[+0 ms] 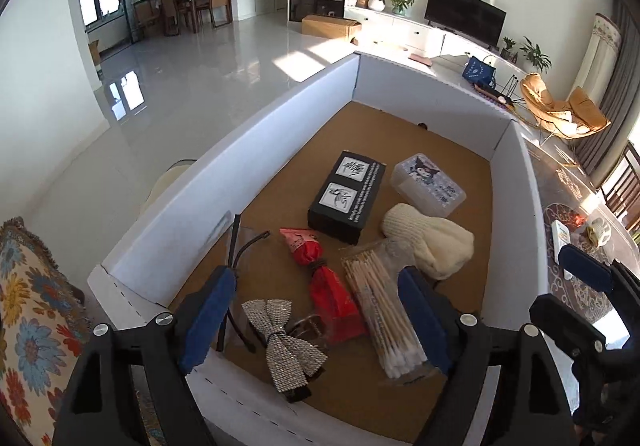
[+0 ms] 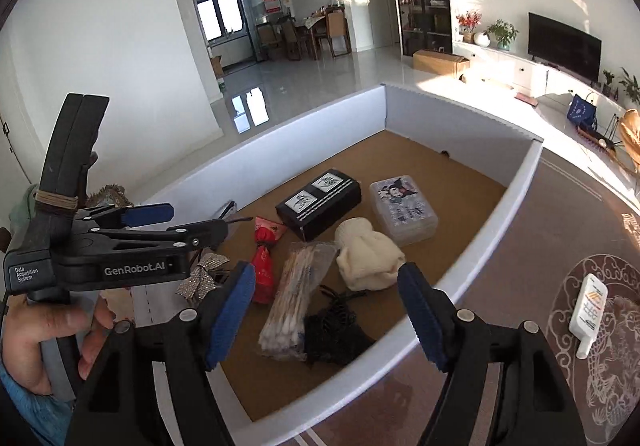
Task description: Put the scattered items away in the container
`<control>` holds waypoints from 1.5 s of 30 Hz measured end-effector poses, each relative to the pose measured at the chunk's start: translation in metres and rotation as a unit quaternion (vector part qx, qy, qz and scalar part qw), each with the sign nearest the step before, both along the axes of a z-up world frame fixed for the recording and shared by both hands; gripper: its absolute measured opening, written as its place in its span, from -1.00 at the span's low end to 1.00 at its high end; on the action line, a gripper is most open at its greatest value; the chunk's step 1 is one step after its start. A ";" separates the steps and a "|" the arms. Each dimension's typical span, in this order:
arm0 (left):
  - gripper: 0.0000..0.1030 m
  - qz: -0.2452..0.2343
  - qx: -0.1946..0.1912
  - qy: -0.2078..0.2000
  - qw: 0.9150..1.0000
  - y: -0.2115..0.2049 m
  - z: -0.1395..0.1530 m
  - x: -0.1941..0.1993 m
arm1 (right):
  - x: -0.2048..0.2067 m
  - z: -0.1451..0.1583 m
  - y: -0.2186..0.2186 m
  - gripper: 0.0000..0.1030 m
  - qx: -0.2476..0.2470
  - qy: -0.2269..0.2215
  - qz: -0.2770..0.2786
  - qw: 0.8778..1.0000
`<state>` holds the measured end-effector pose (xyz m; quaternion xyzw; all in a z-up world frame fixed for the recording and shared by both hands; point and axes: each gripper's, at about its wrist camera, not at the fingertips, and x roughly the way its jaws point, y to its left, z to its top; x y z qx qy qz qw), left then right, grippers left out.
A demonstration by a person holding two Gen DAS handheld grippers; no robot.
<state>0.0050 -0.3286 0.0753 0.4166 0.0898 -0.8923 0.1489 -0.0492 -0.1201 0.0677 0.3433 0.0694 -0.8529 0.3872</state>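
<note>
A white cardboard box (image 1: 256, 150) with a brown floor holds a black box (image 1: 348, 198), a clear cartoon case (image 1: 428, 182), a cream knit piece (image 1: 428, 242), a cotton swab pack (image 1: 384, 318), a red packet (image 1: 324, 278), a black headband (image 1: 236, 286) and a silver bow (image 1: 288, 342). My left gripper (image 1: 316, 322) hangs open over the bow, touching nothing. My right gripper (image 2: 328, 316) is open above a black mesh item (image 2: 336, 330) lying by the swab pack (image 2: 292, 298). In the right wrist view the left gripper (image 2: 188, 222) shows side-on, over the box's left wall (image 2: 280, 150).
A white tube (image 2: 588, 310) lies on the patterned tabletop (image 2: 520, 286) to the right of the box. A small dish (image 1: 596, 230) sits further back there. A floral cushion (image 1: 32, 306) lies left of the box. A hand (image 2: 60, 326) grips the left gripper's handle.
</note>
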 end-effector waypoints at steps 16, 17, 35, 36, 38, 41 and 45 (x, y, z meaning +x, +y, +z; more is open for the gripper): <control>0.68 -0.276 -0.046 -0.032 0.959 0.339 -0.052 -0.011 | -0.003 -0.083 0.379 0.46 0.115 -0.040 -0.292 0.949; 0.68 -0.282 -0.056 -0.036 0.957 0.354 -0.061 -0.012 | -0.001 -0.087 0.390 0.46 0.114 -0.045 -0.297 0.947; 1.00 -0.267 -0.043 -0.065 0.961 0.387 -0.124 -0.050 | 0.002 -0.111 0.400 0.63 0.118 -0.062 -0.309 0.942; 1.00 -0.264 -0.025 -0.063 0.962 0.383 -0.126 -0.051 | 0.002 -0.111 0.400 0.64 0.118 -0.062 -0.310 0.941; 1.00 -0.256 -0.015 -0.052 0.965 0.379 -0.127 -0.051 | 0.002 -0.112 0.400 0.66 0.118 -0.063 -0.311 0.941; 1.00 -0.255 -0.015 -0.051 0.965 0.380 -0.127 -0.051 | 0.002 -0.112 0.400 0.67 0.118 -0.063 -0.312 0.941; 1.00 -0.265 -0.014 -0.051 0.963 0.381 -0.127 -0.060 | 0.002 -0.112 0.400 0.67 0.118 -0.063 -0.311 0.941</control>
